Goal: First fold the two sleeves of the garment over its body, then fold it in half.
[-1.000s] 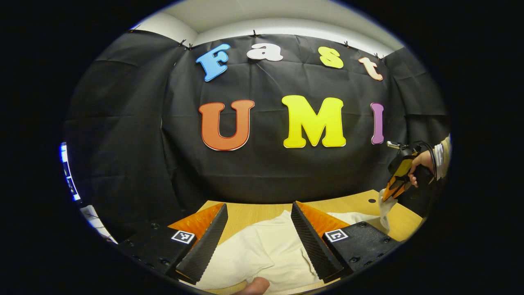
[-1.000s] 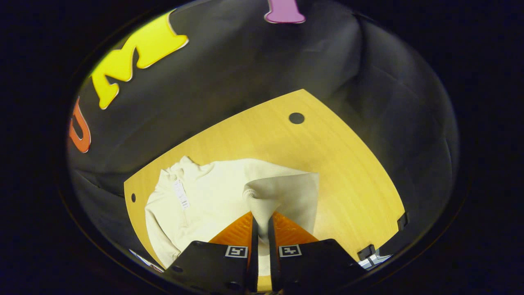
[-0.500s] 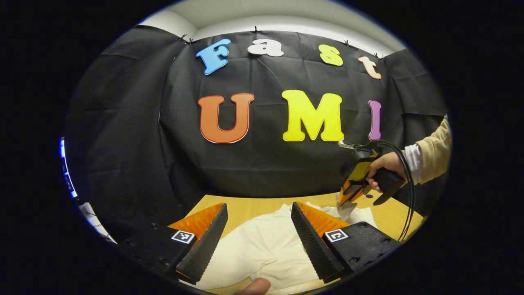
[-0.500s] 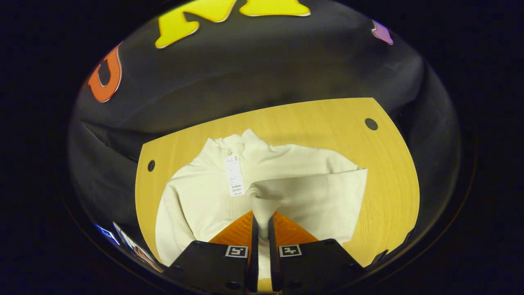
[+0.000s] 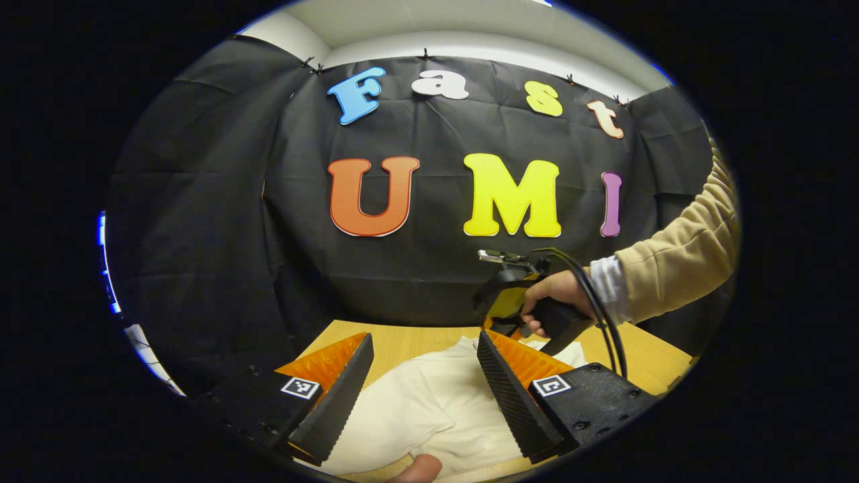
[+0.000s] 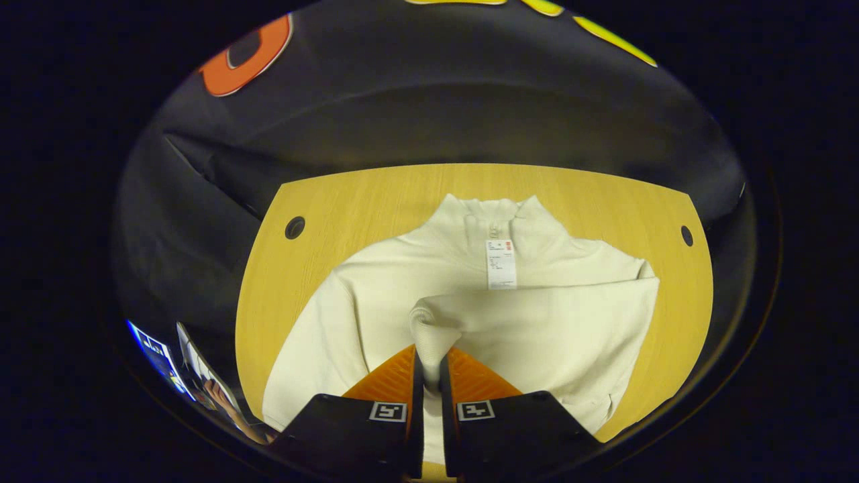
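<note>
In the right gripper view we see the cream long-sleeved knit garment [image 6: 402, 302] lying flat on the light wooden table [image 6: 376, 194], collar toward twelve o'clock, with a white paper tag [image 6: 500, 264] hanging below the collar. Our right gripper [image 6: 427, 376] is closed down on the cuff of the sleeve [image 6: 429, 335], which crosses the body from three o'clock toward the centre. In the left gripper view our left gripper [image 5: 419, 382] stands wide apart with nothing between its fingers, just above the garment's cloth at six o'clock, while at three o'clock a hand [image 5: 557, 298] in a tan sleeve [image 5: 678, 265] holds the other gripper.
</note>
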